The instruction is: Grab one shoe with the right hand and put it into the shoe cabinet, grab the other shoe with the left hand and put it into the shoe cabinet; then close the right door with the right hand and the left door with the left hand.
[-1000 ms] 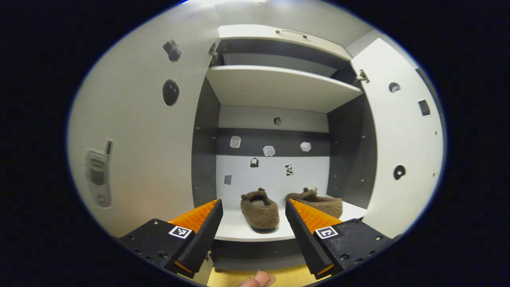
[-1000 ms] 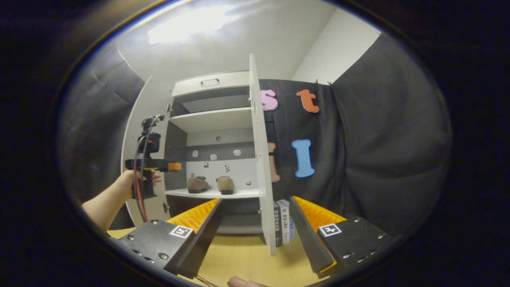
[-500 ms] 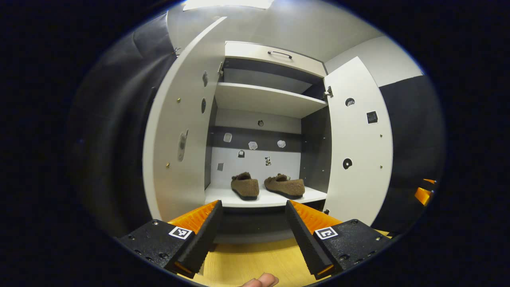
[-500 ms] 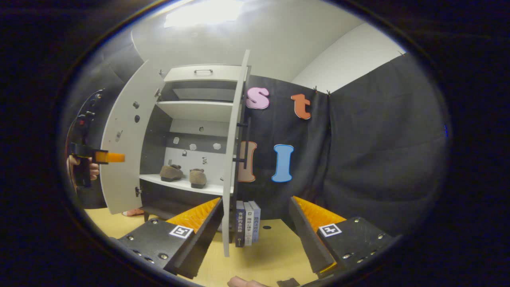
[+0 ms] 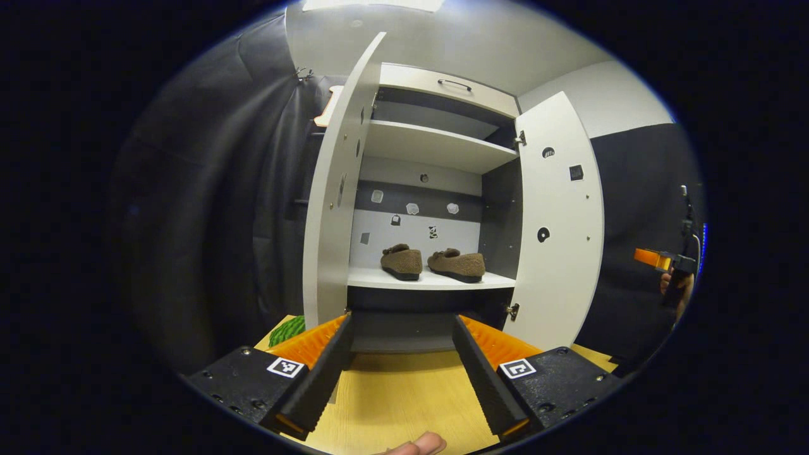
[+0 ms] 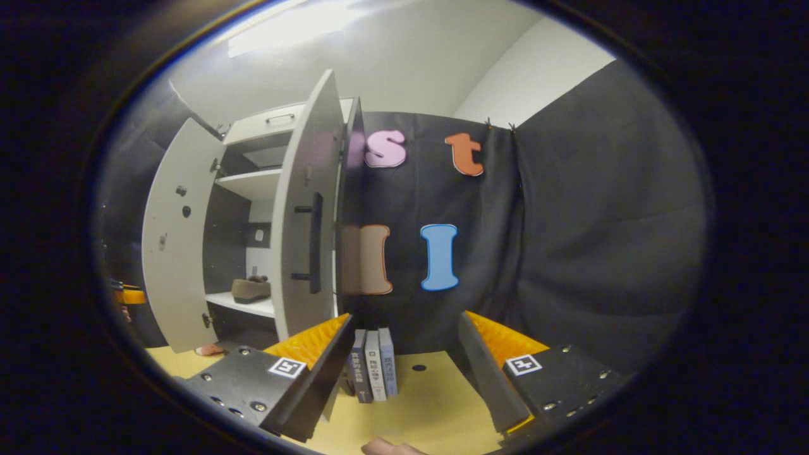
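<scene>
Seen from the left gripper view: shoe cabinet [image 5: 436, 136] standing open on the wooden floor [image 5: 404, 404], both doors swung out. Left door [image 5: 328, 208] turned nearly edge-on, right door [image 5: 559, 227] showing its inner face. Two brown fuzzy shoes on the lower shelf [image 5: 426, 279], side by side and close together: left shoe [image 5: 402, 261] with its heel toward the camera, right shoe [image 5: 457, 264] angled a little, its side showing. Upper shelf above them bare of shoes. Left gripper [image 5: 401, 335] held back from the cabinet, near, low over the floor, jaws spread wide with nothing between them. Something green and striped [image 5: 287, 330] on the floor by the foot of the left door. Far right edge: the other gripper held in a hand [image 5: 676, 292].

Seen from the right gripper view: right gripper [image 6: 404, 335] off to the right of the cabinet, jaws likewise wide apart and gripping nothing. Right door's outer face turned toward it, with a dark bar handle [image 6: 315, 242]. One shoe visible on the shelf past the door's edge. A few upright books [image 6: 373, 373] on the floor just beyond the fingers, against the black cloth wall [image 6: 588, 240].
</scene>
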### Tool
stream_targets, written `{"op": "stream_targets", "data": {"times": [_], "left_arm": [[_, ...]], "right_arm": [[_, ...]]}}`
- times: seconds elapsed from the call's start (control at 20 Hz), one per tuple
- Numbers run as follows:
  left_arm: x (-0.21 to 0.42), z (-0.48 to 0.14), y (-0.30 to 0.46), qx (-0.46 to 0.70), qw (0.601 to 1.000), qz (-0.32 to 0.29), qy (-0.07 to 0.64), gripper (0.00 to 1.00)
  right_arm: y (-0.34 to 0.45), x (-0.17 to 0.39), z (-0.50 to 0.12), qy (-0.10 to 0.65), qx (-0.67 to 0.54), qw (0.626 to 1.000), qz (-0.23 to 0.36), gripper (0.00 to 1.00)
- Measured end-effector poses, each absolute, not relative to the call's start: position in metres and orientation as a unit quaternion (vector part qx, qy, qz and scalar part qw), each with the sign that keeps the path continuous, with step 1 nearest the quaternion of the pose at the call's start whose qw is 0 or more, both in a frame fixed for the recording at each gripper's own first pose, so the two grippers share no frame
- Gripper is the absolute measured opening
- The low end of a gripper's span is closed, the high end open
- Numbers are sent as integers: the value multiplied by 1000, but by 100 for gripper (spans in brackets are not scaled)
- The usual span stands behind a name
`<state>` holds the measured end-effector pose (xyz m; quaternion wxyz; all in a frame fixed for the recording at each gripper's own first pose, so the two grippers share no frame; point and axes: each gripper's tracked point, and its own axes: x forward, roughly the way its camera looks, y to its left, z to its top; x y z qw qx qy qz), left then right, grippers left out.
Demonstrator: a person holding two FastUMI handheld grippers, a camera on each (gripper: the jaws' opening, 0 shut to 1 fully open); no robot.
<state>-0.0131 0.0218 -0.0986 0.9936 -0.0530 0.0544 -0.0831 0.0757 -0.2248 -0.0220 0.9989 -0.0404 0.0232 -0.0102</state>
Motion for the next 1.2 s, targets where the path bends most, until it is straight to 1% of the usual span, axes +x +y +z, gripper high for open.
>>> {"op": "stream_targets", "data": {"times": [0.05,0.15,0.3,0.35,0.4,0.45,0.5,0.65,0.8,0.85,0.9,0.95,1.0,1.05,1.1,1.15,1.2], "left_arm": [[-20,-97,17,-53,993,-94,53,96],[-31,-92,9,-52,991,-110,48,97],[-46,-87,-5,-47,989,-135,39,96],[-52,-87,-11,-49,987,-145,40,93],[-60,-88,-18,-51,985,-159,43,99],[-66,-88,-24,-53,982,-173,43,96],[-71,-88,-28,-52,980,-185,43,96],[-82,-86,-33,-44,978,-203,36,96],[-85,-80,-30,-43,978,-203,22,96],[-85,-79,-26,-41,979,-200,19,99],[-84,-80,-22,-37,980,-193,20,96],[-83,-81,-19,-36,981,-189,21,96],[-83,-83,-17,-39,982,-186,24,99],[-82,-83,-17,-43,981,-186,25,96],[-83,-85,-16,-45,980,-190,30,96],[-83,-86,-13,-50,980,-188,32,96],[-81,-85,-9,-57,981,-184,30,96]], "right_arm": [[-232,89,-22,35,-35,999,-3,99],[-238,112,-27,63,-34,997,19,98],[-245,144,-26,84,-12,996,29,99],[-247,152,-24,86,-6,996,28,98],[-250,160,-20,85,-5,996,24,99],[-251,167,-18,87,-7,996,17,99],[-251,173,-17,89,-6,996,13,100],[-235,188,-8,93,9,995,17,99],[-199,190,-7,103,16,994,39,100],[-187,190,-6,103,4,993,50,100],[-175,189,-5,102,-15,993,58,100],[-165,186,-4,99,-29,993,64,100],[-151,184,-4,98,-34,992,74,100],[-136,184,-6,97,-33,992,80,100],[-134,191,-8,95,-47,992,67,100],[-132,181,-2,91,-50,993,63,87],[-126,180,-3,92,-50,992,65,87]]}}
